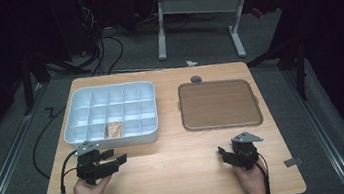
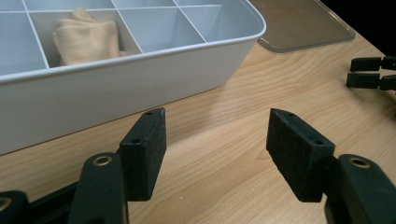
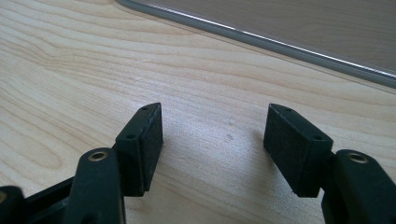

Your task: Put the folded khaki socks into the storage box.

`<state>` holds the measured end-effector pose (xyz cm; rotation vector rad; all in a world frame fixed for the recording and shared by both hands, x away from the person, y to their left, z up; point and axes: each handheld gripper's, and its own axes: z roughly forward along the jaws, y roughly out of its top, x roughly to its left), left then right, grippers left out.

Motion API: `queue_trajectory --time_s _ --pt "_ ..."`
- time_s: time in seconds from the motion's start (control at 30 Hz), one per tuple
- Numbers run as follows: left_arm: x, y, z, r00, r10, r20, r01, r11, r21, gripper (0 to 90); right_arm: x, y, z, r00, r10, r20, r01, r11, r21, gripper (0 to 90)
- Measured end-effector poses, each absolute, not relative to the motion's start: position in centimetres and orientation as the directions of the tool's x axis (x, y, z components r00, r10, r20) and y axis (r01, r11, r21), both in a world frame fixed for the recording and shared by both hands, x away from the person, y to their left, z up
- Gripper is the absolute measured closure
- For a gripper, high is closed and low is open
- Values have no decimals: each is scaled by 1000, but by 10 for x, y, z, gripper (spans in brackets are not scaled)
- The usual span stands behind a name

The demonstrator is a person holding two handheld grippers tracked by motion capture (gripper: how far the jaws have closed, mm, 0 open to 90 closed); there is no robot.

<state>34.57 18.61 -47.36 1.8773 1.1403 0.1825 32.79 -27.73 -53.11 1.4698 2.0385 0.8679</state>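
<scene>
Your left gripper (image 1: 115, 156) sits low over the wooden worktop (image 1: 178, 161) near its front left, jaws spread wide with nothing but bare wood between them, and it points toward the near wall of the white compartment tray (image 1: 76, 131), just short of it. In the left gripper view the tray's (image 2: 140, 79) front wall stands just ahead of the pads, and a folded beige cloth (image 2: 86, 39) lies inside one of the front-row compartments; from the high view that cloth (image 1: 114, 130) sits in the nearest row, about midway along it. Your right gripper (image 1: 225, 152) rests near the front right of the worktop, its jaws also parted and empty, angled toward the left gripper, well apart from it. The brown flat lid (image 1: 219, 104) lies on the worktop to the right of the tray, beyond your right gripper, and its clear rim (image 3: 261, 37) crosses the top of the right gripper view
</scene>
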Motion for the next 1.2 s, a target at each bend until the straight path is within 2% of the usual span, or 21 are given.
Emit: queue_trajectory --time_s 1.2 --pt "349 174 -497 554 779 -293 650 -184 738 388 328 -277 -531 -310 951 -14 648 222 729 376"
